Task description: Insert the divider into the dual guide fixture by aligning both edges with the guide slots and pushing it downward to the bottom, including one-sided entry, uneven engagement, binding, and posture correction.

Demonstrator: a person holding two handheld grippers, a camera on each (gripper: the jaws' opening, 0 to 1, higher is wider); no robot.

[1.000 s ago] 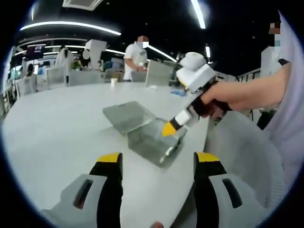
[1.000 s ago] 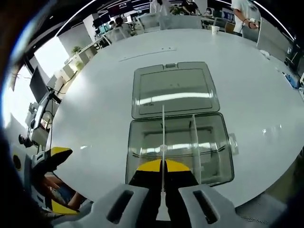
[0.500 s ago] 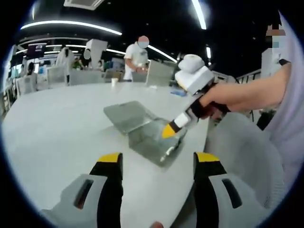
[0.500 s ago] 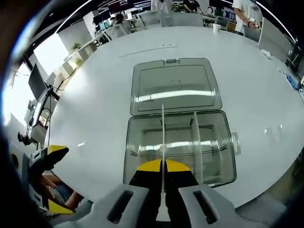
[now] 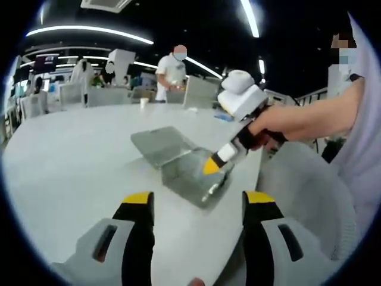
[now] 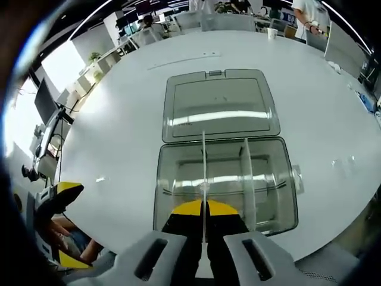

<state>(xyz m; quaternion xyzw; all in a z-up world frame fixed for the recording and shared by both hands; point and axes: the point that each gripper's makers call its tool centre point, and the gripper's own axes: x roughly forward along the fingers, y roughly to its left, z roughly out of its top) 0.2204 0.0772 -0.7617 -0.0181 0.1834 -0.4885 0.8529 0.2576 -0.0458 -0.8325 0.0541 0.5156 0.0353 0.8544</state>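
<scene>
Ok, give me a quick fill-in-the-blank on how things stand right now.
1. The right gripper is shut on a thin clear ____.
2. The clear box already holds ____ other upright divider.
3. The box's lid lies ____ on the white table.
4. The left gripper is ____ and holds nothing.

Missing words: divider; one; open; open

The round glossy tabletop (image 6: 119, 137) is white. The rectangular clear plastic fixture box (image 6: 225, 185) has a grey tint, as does its open hinged lid (image 6: 220, 104). The thin translucent plastic divider (image 6: 203, 173) looks whitish. Both grippers are pale grey with black fingers (image 5: 138, 238) tipped in yellow.
</scene>
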